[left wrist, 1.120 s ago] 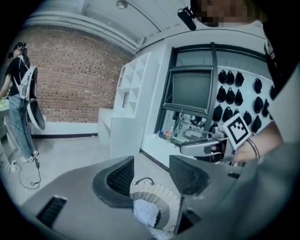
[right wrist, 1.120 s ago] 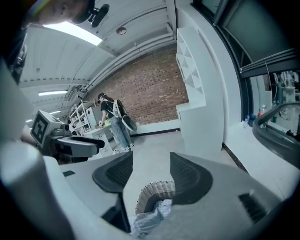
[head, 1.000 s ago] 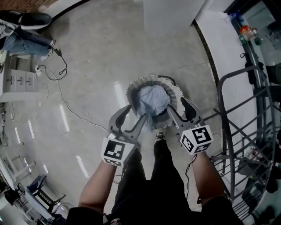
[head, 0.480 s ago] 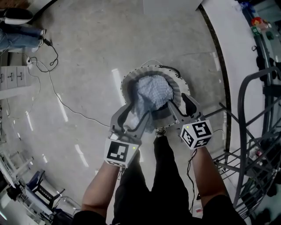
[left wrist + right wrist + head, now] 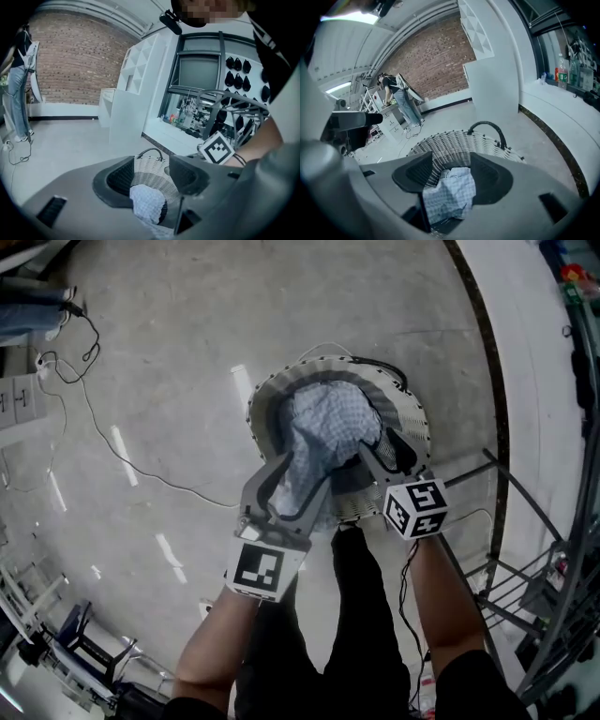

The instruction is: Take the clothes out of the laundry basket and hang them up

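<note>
Both the left gripper (image 5: 302,472) and the right gripper (image 5: 381,450) have sunk closer to the basket (image 5: 413,416) on the floor, jaws spread and empty over the checked cloth (image 5: 323,423) heaped inside, so a first grab seems near.

Bright, even indoor light fills every view. Pale streaks of glare lie on the glossy floor (image 5: 122,442) left of the left gripper (image 5: 302,472). A ceiling lamp (image 5: 347,18) glows high above the right gripper (image 5: 450,172). Both gripper views bend strongly and darken at the corners, and the near jaws look soft.
</note>
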`<state>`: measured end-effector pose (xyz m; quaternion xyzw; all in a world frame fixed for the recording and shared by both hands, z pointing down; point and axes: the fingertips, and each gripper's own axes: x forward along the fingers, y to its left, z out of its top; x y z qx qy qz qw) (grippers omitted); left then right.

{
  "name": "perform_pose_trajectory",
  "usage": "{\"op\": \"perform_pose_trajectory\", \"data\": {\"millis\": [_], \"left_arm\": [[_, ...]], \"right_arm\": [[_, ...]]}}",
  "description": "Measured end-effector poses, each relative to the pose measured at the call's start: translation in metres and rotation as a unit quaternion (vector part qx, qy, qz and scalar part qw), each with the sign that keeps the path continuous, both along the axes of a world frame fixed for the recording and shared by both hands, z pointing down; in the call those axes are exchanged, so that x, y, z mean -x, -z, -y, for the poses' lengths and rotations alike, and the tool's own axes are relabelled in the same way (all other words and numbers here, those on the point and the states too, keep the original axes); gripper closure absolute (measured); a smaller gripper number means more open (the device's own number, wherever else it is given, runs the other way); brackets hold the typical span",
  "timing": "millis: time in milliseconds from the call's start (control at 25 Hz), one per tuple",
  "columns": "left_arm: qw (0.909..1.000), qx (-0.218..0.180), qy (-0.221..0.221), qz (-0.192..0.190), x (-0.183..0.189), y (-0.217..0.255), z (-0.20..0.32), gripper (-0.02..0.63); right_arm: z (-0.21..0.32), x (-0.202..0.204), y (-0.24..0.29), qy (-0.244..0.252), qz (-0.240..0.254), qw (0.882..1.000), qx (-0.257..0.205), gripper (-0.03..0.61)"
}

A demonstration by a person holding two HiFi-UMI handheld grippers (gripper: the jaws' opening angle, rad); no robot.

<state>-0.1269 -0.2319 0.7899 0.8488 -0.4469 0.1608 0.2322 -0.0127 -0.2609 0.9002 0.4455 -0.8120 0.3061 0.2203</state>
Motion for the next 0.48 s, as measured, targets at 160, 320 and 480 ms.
{"op": "perform_pose_trajectory", "data": {"millis": [160, 320, 480], "left_arm": [[0.9999, 0.009, -0.009, 0.0, -0.003, -0.043, -0.002, 0.387], [0.9998, 0.017, -0.014, -0.004, -0.004, -0.073, -0.007, 0.387], [0.9997, 0.017, -0.02, 0.0, 0.0, -0.098, -0.008, 0.387]], "right_arm": [[0.002, -0.004, -0.062, -0.007, -0.009, 1.0, 0.027, 0.314], [0.001, -0.011, -0.112, -0.017, -0.023, 0.998, 0.05, 0.305], [0.004, -0.017, -0.159, -0.035, -0.039, 0.996, 0.073, 0.302]]}}
